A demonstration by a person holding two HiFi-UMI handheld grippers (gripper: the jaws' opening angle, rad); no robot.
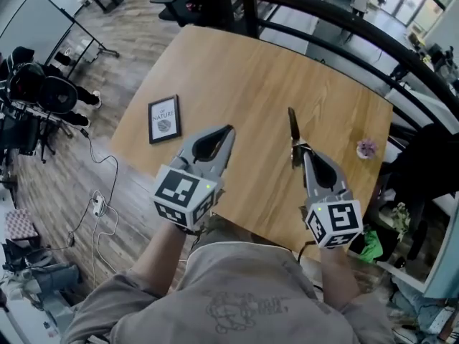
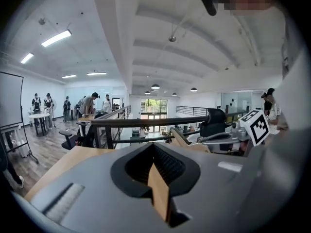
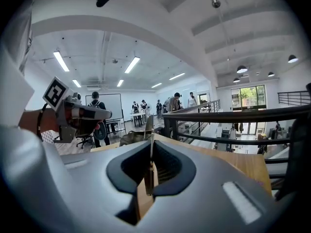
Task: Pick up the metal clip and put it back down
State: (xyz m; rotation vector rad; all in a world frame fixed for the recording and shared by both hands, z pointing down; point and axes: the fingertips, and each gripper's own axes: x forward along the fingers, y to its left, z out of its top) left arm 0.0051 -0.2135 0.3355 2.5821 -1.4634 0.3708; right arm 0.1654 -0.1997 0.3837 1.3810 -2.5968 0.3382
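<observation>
The metal clip [image 1: 292, 131] is a thin dark strip that sticks out forward from my right gripper [image 1: 300, 151], which is shut on its near end. In the right gripper view the clip [image 3: 150, 132] shows edge-on as a narrow blade pinched between the closed jaws of the right gripper [image 3: 151, 149]. It is held level over the wooden table [image 1: 251, 84], and I cannot tell how high. My left gripper [image 1: 229, 130] hovers to its left above the table. Its jaws meet at the tips with nothing between them, as the left gripper view also shows for the left gripper [image 2: 153, 146].
A black-framed picture [image 1: 163, 119] lies flat on the table's left part. A small purple object [image 1: 367, 147] sits near the right edge. A dark railing [image 1: 344, 20] curves behind the table, and an office chair [image 1: 186, 6] stands at the far side. Cables lie on the floor [image 1: 100, 206] at left.
</observation>
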